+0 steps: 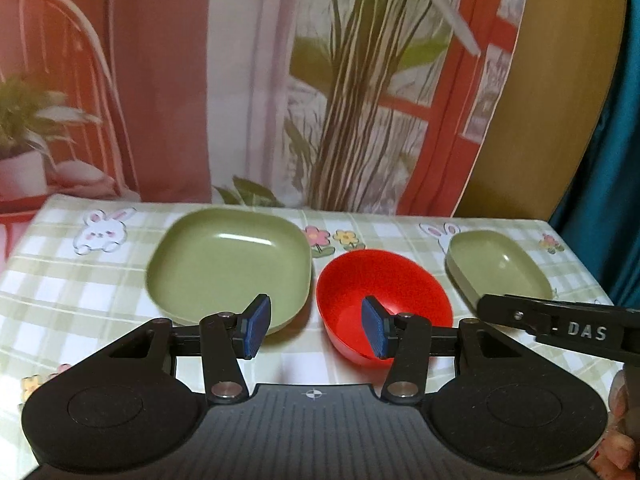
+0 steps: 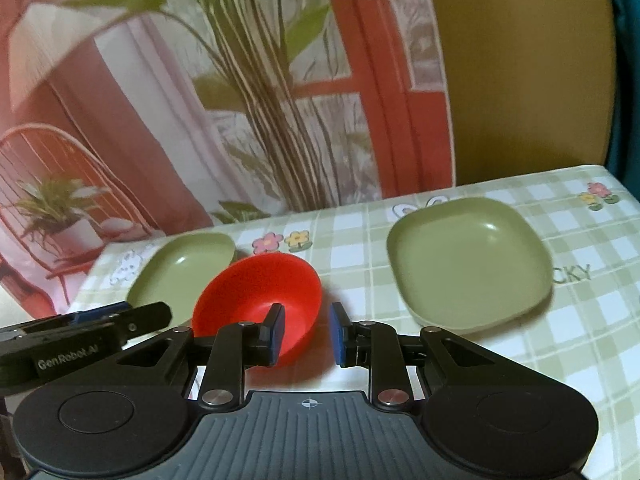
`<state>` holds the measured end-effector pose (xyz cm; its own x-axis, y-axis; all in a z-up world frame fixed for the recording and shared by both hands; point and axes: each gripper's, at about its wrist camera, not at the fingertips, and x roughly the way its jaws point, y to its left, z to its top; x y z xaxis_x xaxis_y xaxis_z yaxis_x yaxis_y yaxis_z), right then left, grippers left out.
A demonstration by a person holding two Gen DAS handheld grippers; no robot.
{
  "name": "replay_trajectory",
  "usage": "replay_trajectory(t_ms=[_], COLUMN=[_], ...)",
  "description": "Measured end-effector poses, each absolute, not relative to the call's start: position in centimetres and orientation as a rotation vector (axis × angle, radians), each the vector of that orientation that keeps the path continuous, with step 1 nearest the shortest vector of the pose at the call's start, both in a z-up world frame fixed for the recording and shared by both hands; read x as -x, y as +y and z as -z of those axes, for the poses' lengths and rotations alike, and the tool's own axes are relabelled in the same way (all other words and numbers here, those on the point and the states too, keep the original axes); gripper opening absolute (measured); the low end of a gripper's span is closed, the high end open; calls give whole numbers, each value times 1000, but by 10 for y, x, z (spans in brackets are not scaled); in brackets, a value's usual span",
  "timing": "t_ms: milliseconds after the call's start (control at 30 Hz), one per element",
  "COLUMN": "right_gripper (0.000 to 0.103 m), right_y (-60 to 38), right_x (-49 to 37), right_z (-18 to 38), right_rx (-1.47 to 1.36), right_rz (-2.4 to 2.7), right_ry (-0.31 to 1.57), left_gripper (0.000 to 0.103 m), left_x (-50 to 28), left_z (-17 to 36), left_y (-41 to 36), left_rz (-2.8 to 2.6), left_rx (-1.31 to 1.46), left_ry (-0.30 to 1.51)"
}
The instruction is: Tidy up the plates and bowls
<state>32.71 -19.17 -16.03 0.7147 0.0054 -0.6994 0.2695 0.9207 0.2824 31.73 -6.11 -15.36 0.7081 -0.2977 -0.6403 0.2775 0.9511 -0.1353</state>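
Note:
A red bowl [image 1: 384, 300] sits on the checked tablecloth between two green square plates. One green plate [image 1: 230, 268] lies to its left and the other green plate [image 1: 500, 272] to its right. My left gripper [image 1: 316, 330] is open and empty, just in front of the gap between the left plate and the bowl. My right gripper [image 2: 306, 334] is open and empty, with its left finger over the red bowl's [image 2: 256, 300] near right rim. In the right wrist view the right plate [image 2: 468, 264] lies ahead to the right and the left plate [image 2: 180, 272] beyond the bowl.
The tablecloth [image 1: 80, 300] has bunny and flower prints. A printed backdrop of plants and a chair [image 1: 280, 80] hangs right behind the table's far edge. The right gripper's body [image 1: 560, 328] shows at the right of the left wrist view.

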Motion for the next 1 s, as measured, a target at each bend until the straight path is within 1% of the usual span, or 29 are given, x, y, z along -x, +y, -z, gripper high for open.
replay_trajectory(t_ms=[300,333,367,400,467,500,667,1000], right_gripper=[22,21,20,19,16,12,9,8], right_y=[-192,-192,-192,-192,-191,-191,-191,-187], right_x=[-359,-361,-363,-365,-365,-365,-363,-341], right_z=[190,192,193,195,196,196,193,170], right_rx=[-379,-377,-376,-377,-381,-384,-393,-422], right_rz=[170,169,168,166,164,160,160,141], right_ry=[833,838,844,849,856,857,854,833], left_gripper=[52,49,41,37,17,14,10,10], left_x=[-345,-346,-347,-348,-349,-348,-348,-325], left_z=[179,180,181,182,183,184,184,168], left_y=[-63,-63,-63,-64,-66,-68,-71,-68], left_rz=[339,342,348,357,367,371,361,322], left_rx=[63,67,73,75,63,50,36,33], left_ry=[755,754,755,758,752,745,747,755])
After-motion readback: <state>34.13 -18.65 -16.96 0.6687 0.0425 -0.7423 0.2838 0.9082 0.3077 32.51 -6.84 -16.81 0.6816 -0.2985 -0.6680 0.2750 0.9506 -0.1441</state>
